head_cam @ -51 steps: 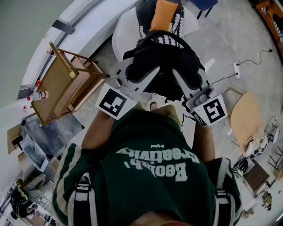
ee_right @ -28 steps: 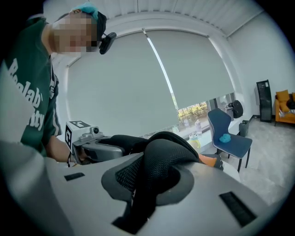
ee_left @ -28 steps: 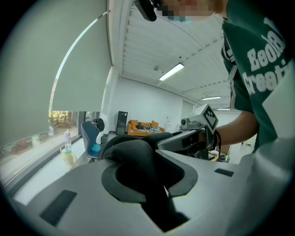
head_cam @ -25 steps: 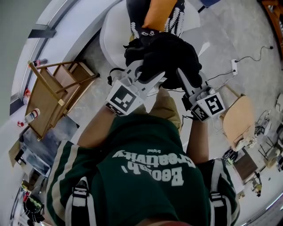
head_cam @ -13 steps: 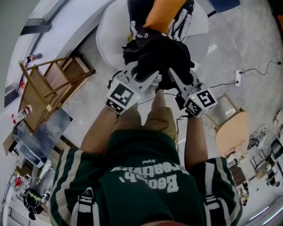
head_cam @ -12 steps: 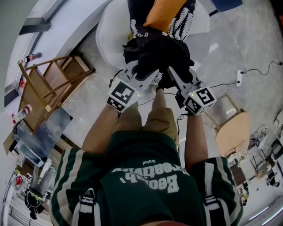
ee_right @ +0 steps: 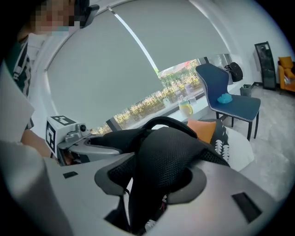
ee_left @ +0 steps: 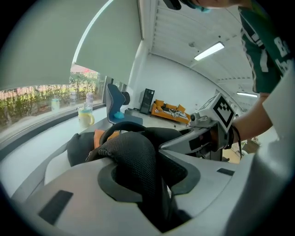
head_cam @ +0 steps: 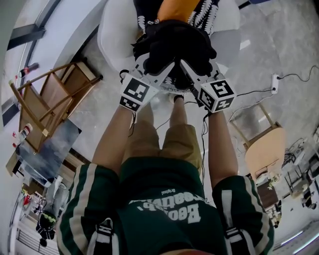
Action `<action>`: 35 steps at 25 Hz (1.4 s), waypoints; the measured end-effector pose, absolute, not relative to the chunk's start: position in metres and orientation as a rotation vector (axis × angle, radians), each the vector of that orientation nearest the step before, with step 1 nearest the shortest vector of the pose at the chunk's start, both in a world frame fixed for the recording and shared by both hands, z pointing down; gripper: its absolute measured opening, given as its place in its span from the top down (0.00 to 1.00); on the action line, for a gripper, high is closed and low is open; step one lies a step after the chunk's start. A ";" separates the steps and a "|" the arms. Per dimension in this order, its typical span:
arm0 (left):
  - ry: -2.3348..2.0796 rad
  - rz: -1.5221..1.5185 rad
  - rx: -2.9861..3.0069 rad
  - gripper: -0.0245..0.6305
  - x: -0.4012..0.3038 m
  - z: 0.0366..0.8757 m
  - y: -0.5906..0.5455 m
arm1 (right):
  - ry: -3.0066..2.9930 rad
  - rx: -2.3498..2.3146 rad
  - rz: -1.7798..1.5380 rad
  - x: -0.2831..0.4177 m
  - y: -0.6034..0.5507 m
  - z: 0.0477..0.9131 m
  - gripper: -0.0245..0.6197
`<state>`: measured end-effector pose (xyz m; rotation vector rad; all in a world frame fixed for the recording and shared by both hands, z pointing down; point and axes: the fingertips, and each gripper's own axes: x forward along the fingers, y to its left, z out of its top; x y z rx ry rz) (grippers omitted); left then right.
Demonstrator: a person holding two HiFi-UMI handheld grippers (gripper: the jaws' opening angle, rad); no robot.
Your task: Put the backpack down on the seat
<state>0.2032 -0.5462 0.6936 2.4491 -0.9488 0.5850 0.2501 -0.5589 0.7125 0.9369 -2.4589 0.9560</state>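
Note:
A black backpack (head_cam: 174, 47) rests on the front of the white seat (head_cam: 112, 35), against an orange cushion (head_cam: 174, 9). Each gripper has one black mesh shoulder strap between its jaws. My left gripper (head_cam: 158, 68) has jaws that are opening, and its strap (ee_left: 133, 156) still fills the gap and touches both sides. My right gripper (head_cam: 188, 68) is opening wider. Its strap (ee_right: 166, 156) lies draped over the jaws, and floor shows beside it in the gap. Each gripper is also in the other's view: the right gripper (ee_left: 203, 136) and the left gripper (ee_right: 87, 143).
A black-and-white patterned cushion (head_cam: 209, 10) lies behind the orange one. A wooden folding chair (head_cam: 50, 107) stands at the left, a tan chair (head_cam: 261, 149) at the right, and a power strip with cable (head_cam: 274, 82) lies on the floor. A blue chair (ee_right: 233, 103) stands beyond the seat.
Both grippers have carried the backpack forward over the seat until it sits against the cushions. The person has stepped closer to the seat.

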 end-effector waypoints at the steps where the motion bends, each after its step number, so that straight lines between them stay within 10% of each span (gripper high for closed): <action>1: -0.955 0.597 2.453 0.74 0.204 0.703 -0.554 | -2.443 0.965 0.950 0.251 -0.568 0.724 0.65; 35: -1.252 0.739 2.397 0.48 0.229 0.812 -0.622 | -2.278 1.424 0.916 0.332 -0.627 0.837 0.52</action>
